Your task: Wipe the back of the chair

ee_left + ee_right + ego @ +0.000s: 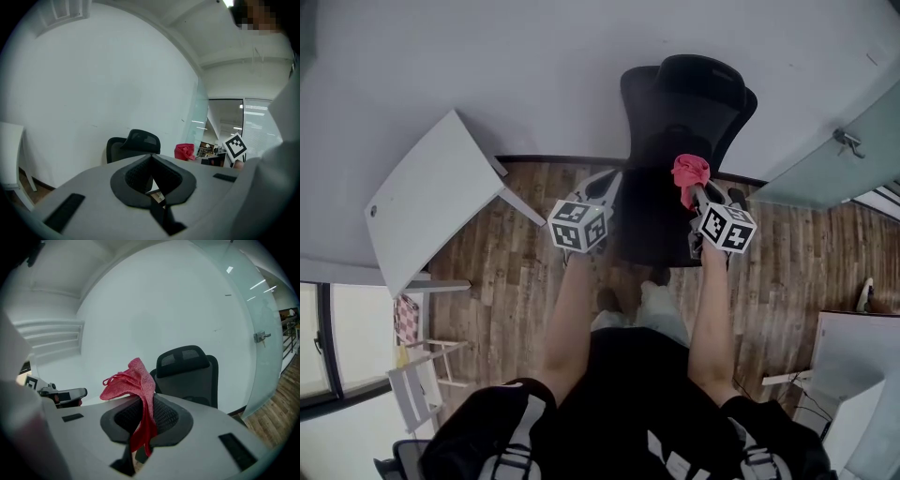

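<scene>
A black office chair (675, 141) with a mesh headrest stands against the white wall, its back (661, 202) facing me. My right gripper (692, 184) is shut on a red cloth (689, 172), held up near the chair back's upper right. In the right gripper view the red cloth (138, 394) is bunched between the jaws, with the chair (190, 376) just beyond. My left gripper (602, 187) hangs beside the chair's left edge, jaws together with nothing in them. The left gripper view shows the chair (133, 145) ahead and the cloth (185, 151) to its right.
A white table (431, 202) stands at the left, with a white folding chair (417, 375) below it. A frosted glass door (844, 150) with a handle is at the right. A white cabinet (853, 375) sits at the lower right. The floor is wood planks (516, 272).
</scene>
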`<state>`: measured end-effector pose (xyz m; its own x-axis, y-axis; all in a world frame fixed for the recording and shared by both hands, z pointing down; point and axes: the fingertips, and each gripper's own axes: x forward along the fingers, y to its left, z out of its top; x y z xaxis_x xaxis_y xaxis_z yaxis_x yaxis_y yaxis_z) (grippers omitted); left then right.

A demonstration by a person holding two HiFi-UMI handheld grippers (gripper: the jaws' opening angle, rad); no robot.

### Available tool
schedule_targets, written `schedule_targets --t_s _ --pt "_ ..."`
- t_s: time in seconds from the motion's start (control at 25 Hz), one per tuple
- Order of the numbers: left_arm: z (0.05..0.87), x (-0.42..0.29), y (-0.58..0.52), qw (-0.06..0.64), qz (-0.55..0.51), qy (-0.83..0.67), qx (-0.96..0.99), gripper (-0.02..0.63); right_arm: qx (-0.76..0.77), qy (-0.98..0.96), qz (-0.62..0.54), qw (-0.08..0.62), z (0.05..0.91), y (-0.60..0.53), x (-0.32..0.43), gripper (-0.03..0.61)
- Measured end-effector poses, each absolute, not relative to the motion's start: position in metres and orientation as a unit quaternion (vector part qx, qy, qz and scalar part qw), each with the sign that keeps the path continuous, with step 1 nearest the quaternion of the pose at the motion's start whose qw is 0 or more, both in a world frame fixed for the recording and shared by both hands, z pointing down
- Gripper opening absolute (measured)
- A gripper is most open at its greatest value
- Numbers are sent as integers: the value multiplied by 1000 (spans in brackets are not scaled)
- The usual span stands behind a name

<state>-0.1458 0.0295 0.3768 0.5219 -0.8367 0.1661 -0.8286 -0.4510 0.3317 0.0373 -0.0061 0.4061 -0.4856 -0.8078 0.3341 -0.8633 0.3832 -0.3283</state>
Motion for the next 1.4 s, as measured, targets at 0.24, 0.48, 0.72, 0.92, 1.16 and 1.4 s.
schedule_targets --t_s 0.24,0.48,0.72,0.92,1.16,1.4 --pt "385 -140 -16 188 4 -497 847 25 487 -840 234 54 404 -67 27 66" --pt "377 -123 -79 167 32 -502 848 25 468 -849 240 53 403 -140 21 66" --pt "369 -112 -144 159 39 -519 839 25 451 -855 252 45 402 -212 22 66" --pt "372 -106 -176 150 44 -546 823 25 427 -865 259 50 408 -252 19 66" --pt "376 -115 -198 145 34 -596 789 25 396 -877 267 58 417 -283 9 66" --pt "387 -118 -208 161 40 -610 775 25 378 -880 277 72 431 -294 -5 66"
